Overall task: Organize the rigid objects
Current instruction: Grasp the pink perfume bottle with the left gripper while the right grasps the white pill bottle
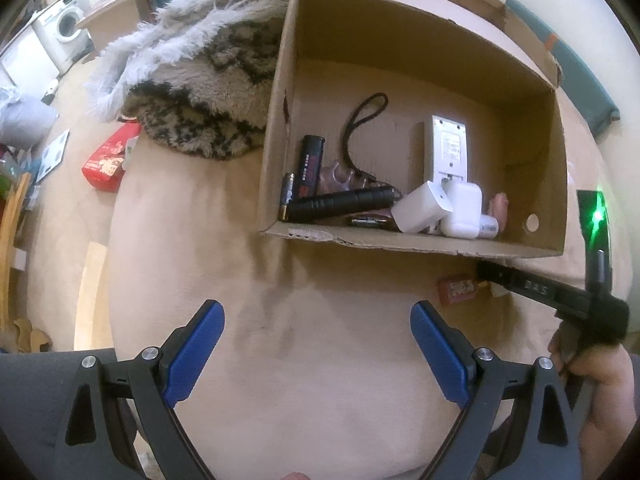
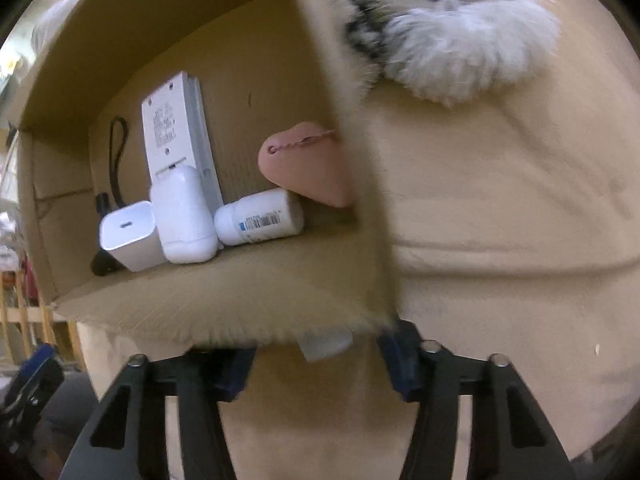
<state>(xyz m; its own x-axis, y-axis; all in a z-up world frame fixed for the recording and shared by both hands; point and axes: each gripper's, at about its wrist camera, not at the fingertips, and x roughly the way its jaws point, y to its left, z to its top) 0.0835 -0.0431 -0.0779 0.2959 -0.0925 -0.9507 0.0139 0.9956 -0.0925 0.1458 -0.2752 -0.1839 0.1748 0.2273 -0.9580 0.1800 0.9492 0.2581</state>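
Note:
An open cardboard box (image 1: 276, 128) lies on a beige cushion (image 1: 320, 360). Inside it are a black flashlight (image 1: 340, 202), a black battery pack (image 1: 310, 160), a white remote (image 1: 448, 148), a white charger (image 2: 128, 236), a white earbud case (image 2: 184, 212), a small white bottle (image 2: 260, 218) and a pink heart-shaped piece (image 2: 308, 164). My left gripper (image 1: 316, 320) hangs open over bare cushion. My right gripper (image 2: 316, 356) points down just outside the box's near wall (image 2: 224, 304), which hides its fingertips. A white scrap (image 2: 324, 346) shows between them, and a small red packet (image 1: 460, 290) lies beside the right gripper (image 1: 496, 280).
A shaggy patterned blanket (image 1: 208, 92) is heaped left of the box. A hand (image 1: 592, 368) holds the right gripper's handle. On the floor at the left lie a red packet (image 1: 106, 164) and a scale (image 1: 52, 156), with a washing machine (image 1: 66, 24) beyond.

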